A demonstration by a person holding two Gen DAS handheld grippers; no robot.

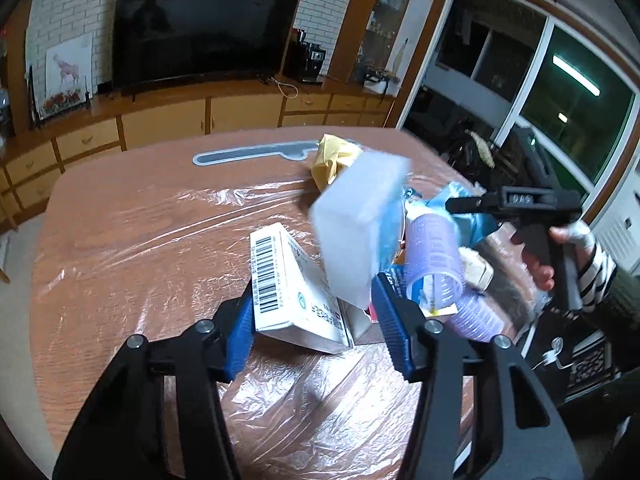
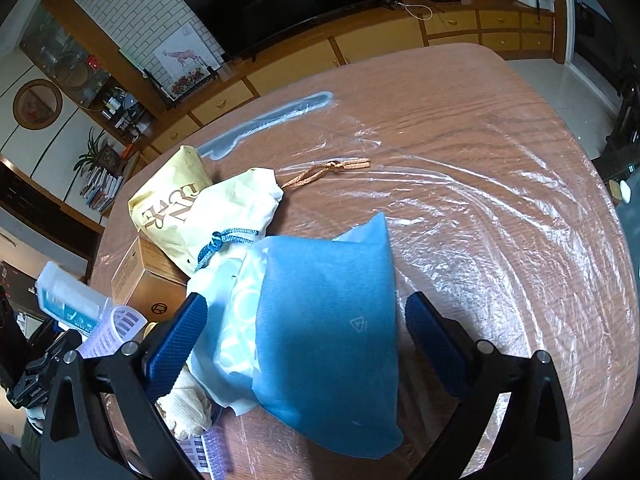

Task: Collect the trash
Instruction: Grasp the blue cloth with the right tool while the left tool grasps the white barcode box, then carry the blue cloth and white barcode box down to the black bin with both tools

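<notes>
left gripper [image 1: 316, 320] jaws apart, right gripper [image 2: 306, 344] straddling blue bag [image 2: 328, 344]

Left gripper [image 1: 316, 328]: black frame, silver screws, ribbed blue pads [image 1: 390, 322]. Right gripper [image 2: 306, 344]: identical build. Right hand [image 1: 560, 250]: bandaged finger, black-and-white striped sleeve.

We see a dark television [image 1: 204, 28] on the far wall above a long wooden cabinet [image 1: 168, 120]. Left of it leans a framed animal picture [image 1: 66, 76]; right of it stands a black coffee machine [image 1: 310, 60]. Glass doors [image 1: 560, 92] fill the right.
</notes>
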